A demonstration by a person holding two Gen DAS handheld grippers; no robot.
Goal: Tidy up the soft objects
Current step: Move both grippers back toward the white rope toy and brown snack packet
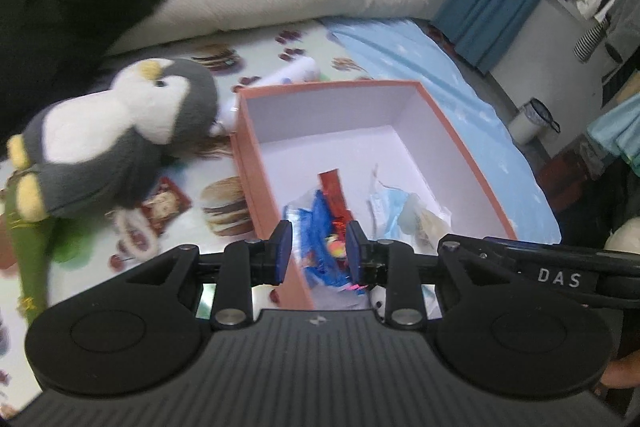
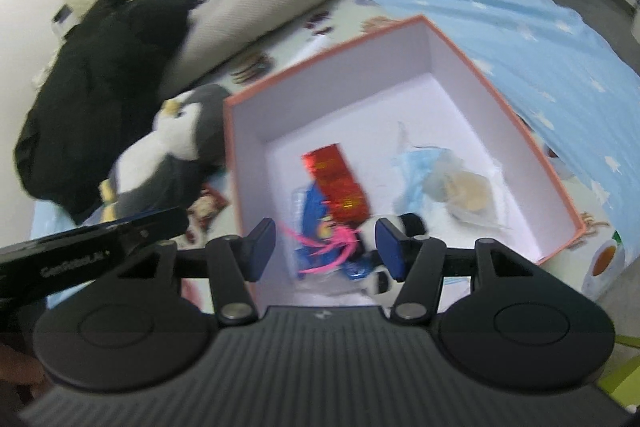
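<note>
Both the left gripper and right gripper are hovering part-open and empty over the box, while the penguin plush, looking light and squashy, is waiting for a mid-body pinch.

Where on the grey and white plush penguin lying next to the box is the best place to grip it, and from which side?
Grip the grey and white plush penguin across its round belly, coming from above. It lies on its back on the printed bed sheet, with its head near the pink cardboard box, so the soft middle is exposed. Probably the left gripper, now open, is nearer.
</note>
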